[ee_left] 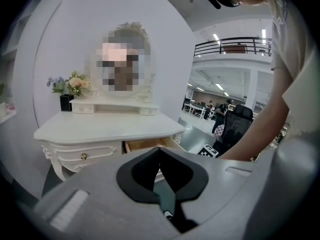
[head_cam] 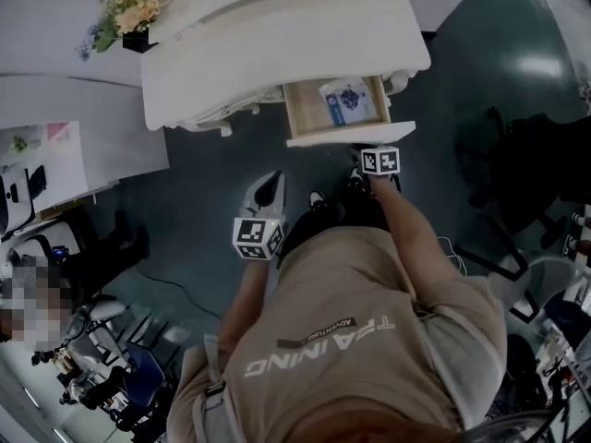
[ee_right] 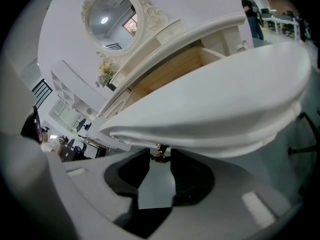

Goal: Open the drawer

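Note:
The white dressing table (head_cam: pixel 277 35) has its right-hand drawer (head_cam: pixel 309 109) pulled out, showing a wooden inside with a blue-and-white packet (head_cam: pixel 346 100). In the right gripper view the white drawer front (ee_right: pixel 215 104) fills the frame. Its small brass knob (ee_right: pixel 160 156) sits between the tips of my right gripper (ee_right: pixel 160 158), and the pads close on it. That gripper's marker cube (head_cam: pixel 380 161) shows just below the drawer front in the head view. My left gripper (head_cam: pixel 270 185) hangs to the left over the floor, away from the table. Its jaws (ee_left: pixel 160 150) are shut on nothing.
A second drawer with a brass knob (ee_left: pixel 83 156) stays closed at the table's left. A vase of flowers (head_cam: pixel 134 17) and an oval mirror (ee_right: pixel 110 15) stand on top. Office chairs (head_cam: pixel 517 183) are at the right and a desk (head_cam: pixel 55 155) at the left.

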`<control>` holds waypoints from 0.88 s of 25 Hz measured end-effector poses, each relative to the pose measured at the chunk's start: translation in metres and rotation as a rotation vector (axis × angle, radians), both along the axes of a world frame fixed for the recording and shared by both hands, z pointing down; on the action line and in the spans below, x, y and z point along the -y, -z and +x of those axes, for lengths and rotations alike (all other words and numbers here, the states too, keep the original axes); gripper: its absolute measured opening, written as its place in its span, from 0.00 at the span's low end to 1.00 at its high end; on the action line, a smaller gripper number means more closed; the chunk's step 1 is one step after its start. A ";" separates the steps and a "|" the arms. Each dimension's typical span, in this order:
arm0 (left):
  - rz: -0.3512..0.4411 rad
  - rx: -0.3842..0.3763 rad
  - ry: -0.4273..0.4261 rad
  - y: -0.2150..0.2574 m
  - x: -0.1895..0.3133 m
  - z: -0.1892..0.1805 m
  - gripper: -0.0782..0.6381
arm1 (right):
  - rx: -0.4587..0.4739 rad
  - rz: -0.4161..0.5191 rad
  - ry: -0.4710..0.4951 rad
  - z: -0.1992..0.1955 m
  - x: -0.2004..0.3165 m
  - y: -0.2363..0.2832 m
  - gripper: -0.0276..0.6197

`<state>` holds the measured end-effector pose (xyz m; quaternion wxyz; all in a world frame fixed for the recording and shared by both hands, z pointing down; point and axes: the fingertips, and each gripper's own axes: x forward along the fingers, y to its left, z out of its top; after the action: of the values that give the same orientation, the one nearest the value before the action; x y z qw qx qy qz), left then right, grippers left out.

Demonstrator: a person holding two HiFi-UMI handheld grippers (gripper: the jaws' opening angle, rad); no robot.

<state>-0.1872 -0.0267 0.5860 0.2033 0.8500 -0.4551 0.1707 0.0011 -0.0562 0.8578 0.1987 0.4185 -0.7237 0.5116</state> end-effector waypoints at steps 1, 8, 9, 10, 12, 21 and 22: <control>-0.006 -0.005 -0.005 -0.003 -0.004 -0.006 0.11 | -0.003 0.001 -0.013 -0.001 -0.003 0.000 0.25; -0.017 -0.022 -0.085 -0.012 -0.021 -0.028 0.11 | -0.050 0.008 -0.040 -0.003 -0.024 -0.001 0.25; -0.014 -0.027 -0.097 -0.012 -0.022 -0.030 0.11 | -0.055 0.011 -0.047 -0.003 -0.026 -0.001 0.25; -0.011 -0.030 -0.109 -0.011 -0.022 -0.032 0.11 | -0.059 0.016 -0.059 -0.003 -0.027 -0.001 0.25; -0.008 -0.032 -0.137 -0.013 -0.024 -0.035 0.11 | -0.069 0.025 -0.082 -0.004 -0.026 -0.001 0.25; -0.004 -0.022 -0.184 -0.017 -0.037 -0.028 0.11 | -0.056 0.069 -0.110 0.003 -0.036 0.005 0.25; -0.005 -0.023 -0.182 -0.016 -0.039 -0.026 0.11 | -0.055 0.078 -0.109 0.005 -0.039 0.009 0.25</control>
<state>-0.2130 0.0118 0.6023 0.1944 0.8891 -0.3733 0.1799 0.0058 -0.0175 0.8493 0.1737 0.4786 -0.7133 0.4816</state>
